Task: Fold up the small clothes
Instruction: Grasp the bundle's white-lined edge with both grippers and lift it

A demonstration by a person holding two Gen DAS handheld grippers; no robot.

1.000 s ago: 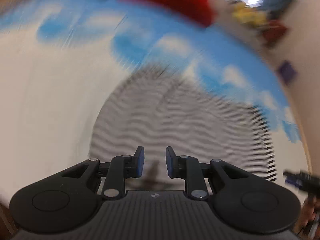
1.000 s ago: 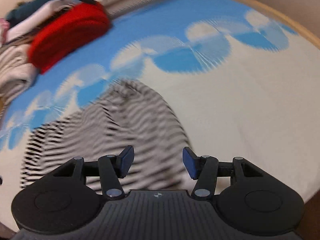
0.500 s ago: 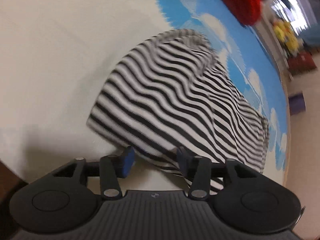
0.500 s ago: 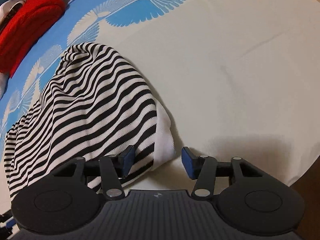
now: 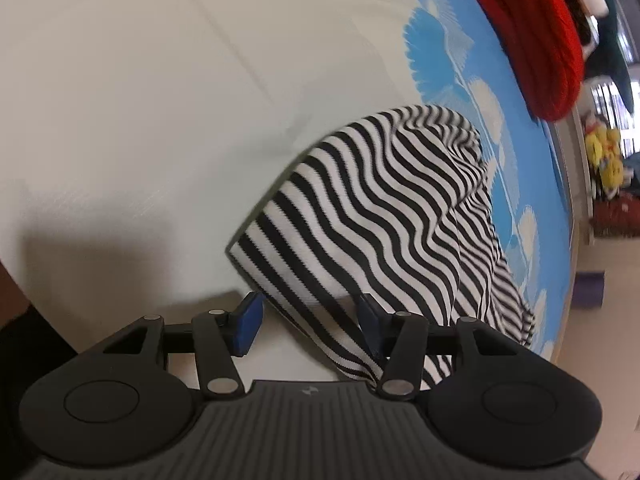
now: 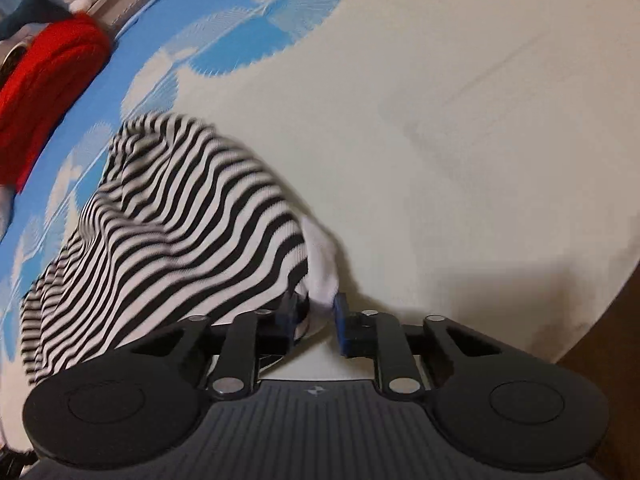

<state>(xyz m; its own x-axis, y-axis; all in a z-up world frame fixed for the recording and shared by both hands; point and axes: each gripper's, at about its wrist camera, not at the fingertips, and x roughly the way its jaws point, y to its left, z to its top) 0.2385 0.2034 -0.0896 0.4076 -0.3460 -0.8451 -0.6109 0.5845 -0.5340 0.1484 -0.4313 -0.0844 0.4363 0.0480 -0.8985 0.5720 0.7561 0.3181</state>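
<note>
A black-and-white striped garment [image 5: 392, 216] lies bunched on the cream and blue cloth-covered table [image 5: 120, 100]. My left gripper [image 5: 310, 326] is open, its blue pads straddling the garment's near hem at the table's front edge. In the right wrist view the same striped garment [image 6: 192, 216] rises from the table. My right gripper [image 6: 314, 322] is shut on its white-edged near corner, with fabric pinched between the pads.
A folded red knit [image 5: 536, 28] lies at the far side on the blue pattern; it also shows in the right wrist view [image 6: 44, 84]. More clothes are piled behind it. The table edge [image 6: 592, 320] drops off close at the right.
Both grippers moved in to the garment's near edge. My right gripper closed on the corner and the fabric has lifted. My left gripper stayed open, now around the hem.
</note>
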